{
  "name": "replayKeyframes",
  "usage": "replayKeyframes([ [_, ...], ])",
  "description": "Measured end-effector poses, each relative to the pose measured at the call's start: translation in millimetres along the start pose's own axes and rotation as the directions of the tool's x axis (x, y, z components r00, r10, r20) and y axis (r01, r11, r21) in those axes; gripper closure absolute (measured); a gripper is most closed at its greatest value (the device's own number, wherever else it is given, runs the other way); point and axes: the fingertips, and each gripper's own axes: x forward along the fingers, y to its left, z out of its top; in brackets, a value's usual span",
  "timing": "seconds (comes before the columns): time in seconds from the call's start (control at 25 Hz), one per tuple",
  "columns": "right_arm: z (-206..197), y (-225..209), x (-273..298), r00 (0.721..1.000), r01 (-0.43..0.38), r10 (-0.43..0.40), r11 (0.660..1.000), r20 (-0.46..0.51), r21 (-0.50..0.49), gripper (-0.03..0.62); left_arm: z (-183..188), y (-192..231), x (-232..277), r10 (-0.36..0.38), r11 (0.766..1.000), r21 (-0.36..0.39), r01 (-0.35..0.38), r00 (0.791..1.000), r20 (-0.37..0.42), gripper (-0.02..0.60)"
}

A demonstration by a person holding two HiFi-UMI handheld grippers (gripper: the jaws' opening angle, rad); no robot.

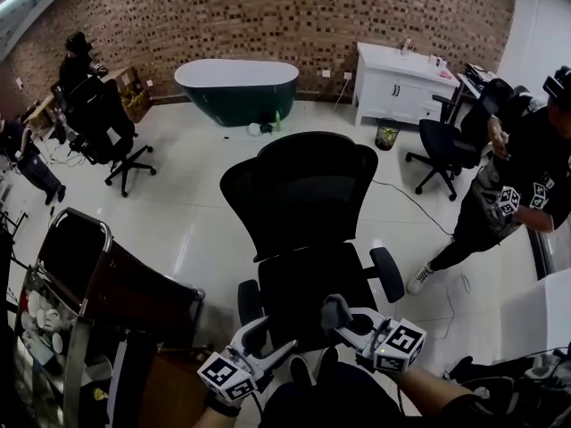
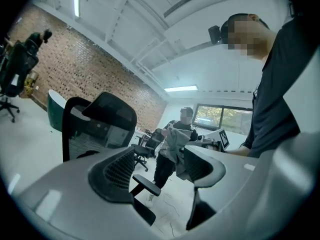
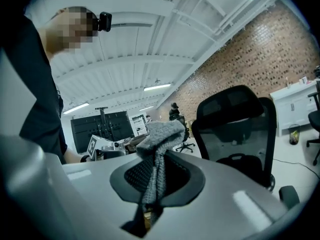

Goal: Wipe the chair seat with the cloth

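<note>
the right gripper (image 3: 157, 173) was clenched on a grey cloth (image 3: 159, 143), the fabric pinched between its two jaws with a bunched end standing up above them and a narrow strip running down into the gap. the left gripper (image 2: 161, 170) was released, its jaws standing apart with nothing between them; past them the same cloth showed, held up by the other gripper. from the head view both grippers sat low and close to the person, side by side, just at the front edge of the chair seat (image 1: 308, 283). the cloth was up at the right gripper's tip, over that front edge, and whether it touched the seat could not be told. the black chair (image 1: 303, 199) faced the person, its mesh back upright behind the seat and an armrest (image 1: 387, 275) on each side. behind it, on the shiny white floor (image 1: 196, 212), a dark green bathtub (image 1: 236, 87) and a white cabinet (image 1: 397, 83) stood against the brick wall (image 1: 268, 16). another person (image 1: 522, 185) in dark clothes stood to the right, well apart from the chair
</note>
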Motion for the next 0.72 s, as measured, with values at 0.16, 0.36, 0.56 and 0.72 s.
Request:
replayKeyframes([
  [0.16,-17.3,-27.3,22.4,0.996,-0.014,0.013,1.0,-0.088,-0.014,0.563,-6.0,22.0,12.9,0.038,0.999,-0.016,-0.038,0.999,-0.007,0.249],
  [0.36,-71.6,-63.2,62.1,0.969,-0.091,0.09,0.996,-0.229,0.006,0.563,-36.8,61.4,28.5,0.083,0.995,-0.056,-0.085,0.996,-0.041,0.249],
  [0.56,-133.6,-117.6,105.8,0.936,-0.087,0.114,0.992,-0.333,0.095,0.563,-77.2,108.4,36.1,0.16,0.973,-0.155,-0.169,0.985,-0.07,0.249],
  [0.72,-205.6,-166.7,150.5,0.892,-0.046,0.126,0.981,-0.435,0.19,0.563,-117.5,154.0,37.9,0.224,0.945,-0.224,-0.237,0.971,-0.083,0.249],
])
